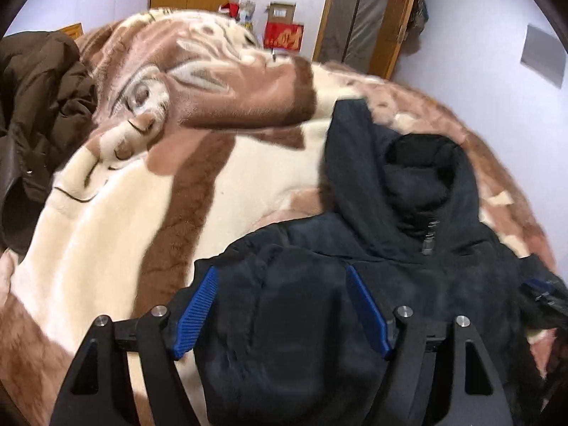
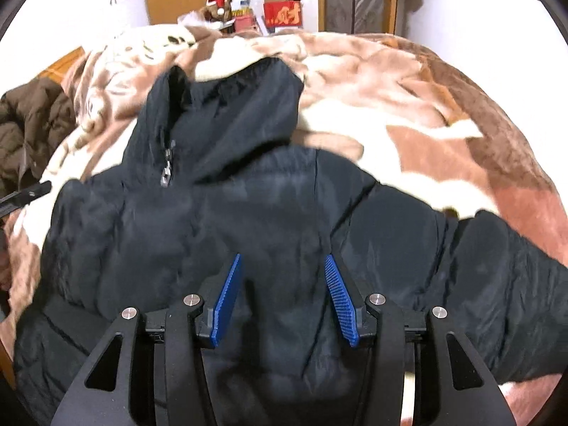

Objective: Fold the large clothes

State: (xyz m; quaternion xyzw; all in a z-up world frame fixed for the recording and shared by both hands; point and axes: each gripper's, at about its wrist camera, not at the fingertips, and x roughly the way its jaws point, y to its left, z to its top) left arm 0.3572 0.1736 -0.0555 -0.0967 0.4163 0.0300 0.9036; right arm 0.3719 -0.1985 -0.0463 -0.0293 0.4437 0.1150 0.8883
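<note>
Jaws of both grippers spread wide, empty, over black jacket (image 2: pixel 248 206) on blanket (image 1: pixel 117 213).

Right gripper (image 2: pixel 282 269) jaws spread above black jacket (image 2: pixel 248 213)

black jacket (image 2: pixel 248 213) hem cut off below, brown coat (image 1: pixel 39 106) partly out of frame

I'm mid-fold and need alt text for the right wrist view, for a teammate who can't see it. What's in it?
A black hooded jacket lies front-up, zipped, on a brown-and-cream blanket, hood pointing away from the camera. The right gripper sits over the jacket's body, its blue fingers apart with nothing clamped between them. A brown coat is heaped at the far left.
</note>
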